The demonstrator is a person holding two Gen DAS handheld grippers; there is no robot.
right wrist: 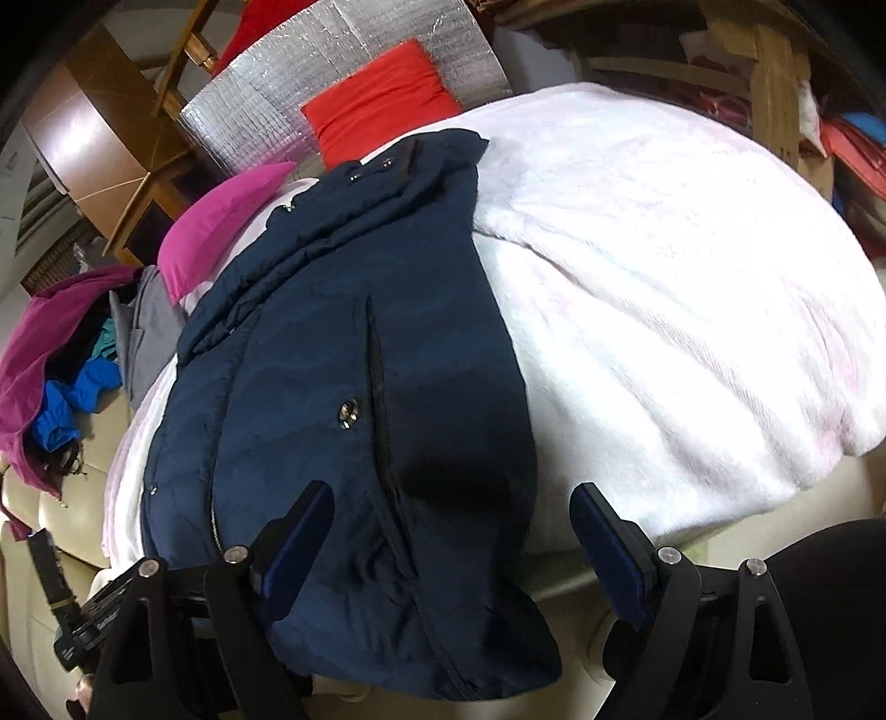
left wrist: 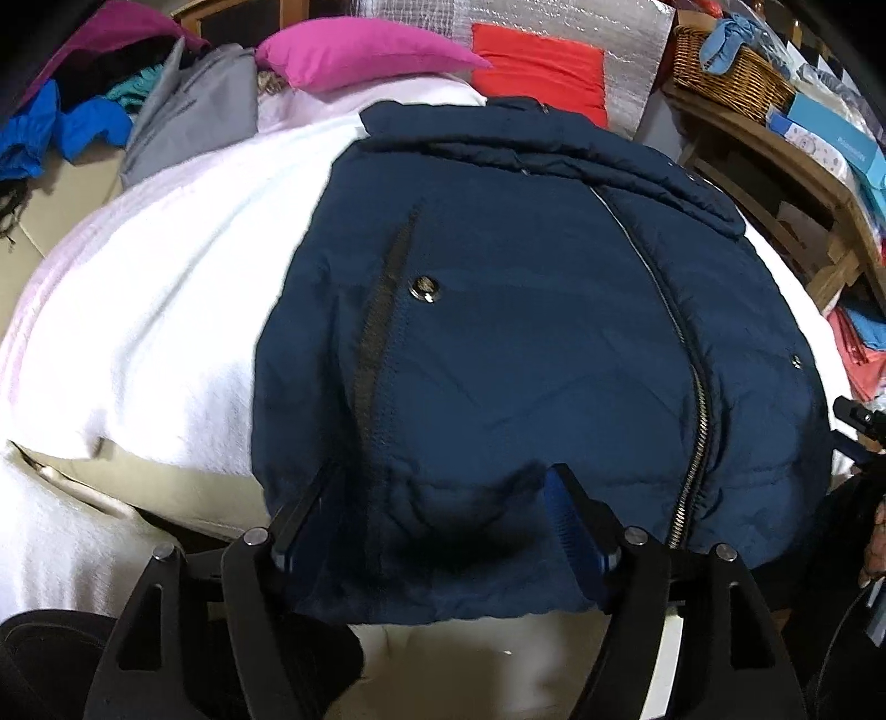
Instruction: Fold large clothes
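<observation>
Navy padded jacket, zipped, lying flat on white fleece blanket. Left gripper jaws apart, straddling the hem, not clamping. Right gripper wide open, empty, over the hem.

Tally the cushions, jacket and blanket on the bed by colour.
Navy jacket: 1
White blanket: 1
Pink cushion: 1
Red cushion: 1
Total: 4
</observation>
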